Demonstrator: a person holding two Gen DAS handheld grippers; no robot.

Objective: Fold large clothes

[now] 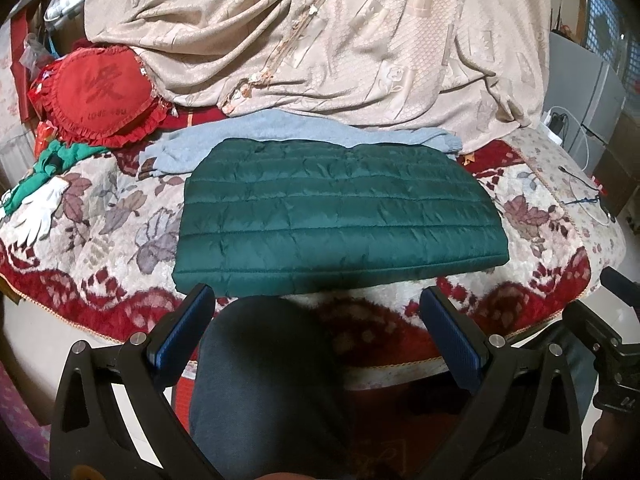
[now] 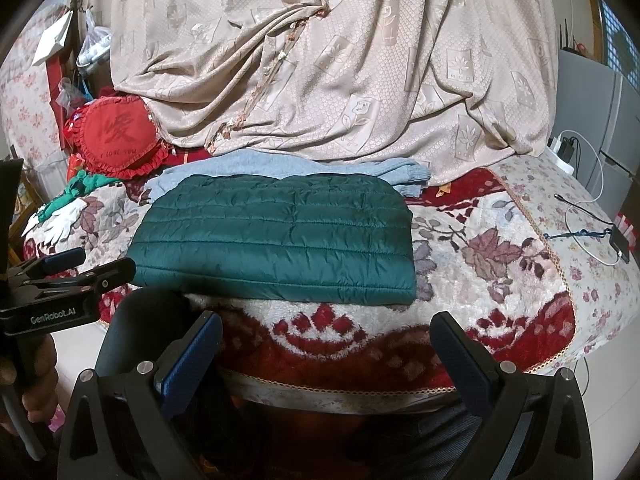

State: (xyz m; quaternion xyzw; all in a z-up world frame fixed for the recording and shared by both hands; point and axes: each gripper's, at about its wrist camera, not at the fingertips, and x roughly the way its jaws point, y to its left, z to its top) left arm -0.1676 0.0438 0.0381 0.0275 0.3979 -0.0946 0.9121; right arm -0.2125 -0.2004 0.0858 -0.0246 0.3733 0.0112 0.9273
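A dark green quilted jacket (image 1: 340, 216) (image 2: 280, 236) lies folded into a flat rectangle on the floral red-and-cream bed cover (image 1: 100, 240) (image 2: 480, 264). Behind it rests a folded light blue garment (image 1: 256, 136) (image 2: 256, 166), partly under the jacket. My left gripper (image 1: 320, 300) is open, held back from the jacket's near edge, above a person's dark-trousered knee (image 1: 264, 368). My right gripper (image 2: 326, 324) is open too, hovering short of the bed's front edge, with nothing between its fingers. In the right wrist view the left gripper's (image 2: 64, 276) body shows at the left.
A beige patterned drape (image 1: 320, 40) (image 2: 340, 60) heaps at the back. A red frilled cushion (image 1: 100, 92) (image 2: 120, 136), green cloth and white gloves (image 1: 40, 208) lie at the left. Cables and a charger (image 2: 592, 232) lie at the right edge of the bed.
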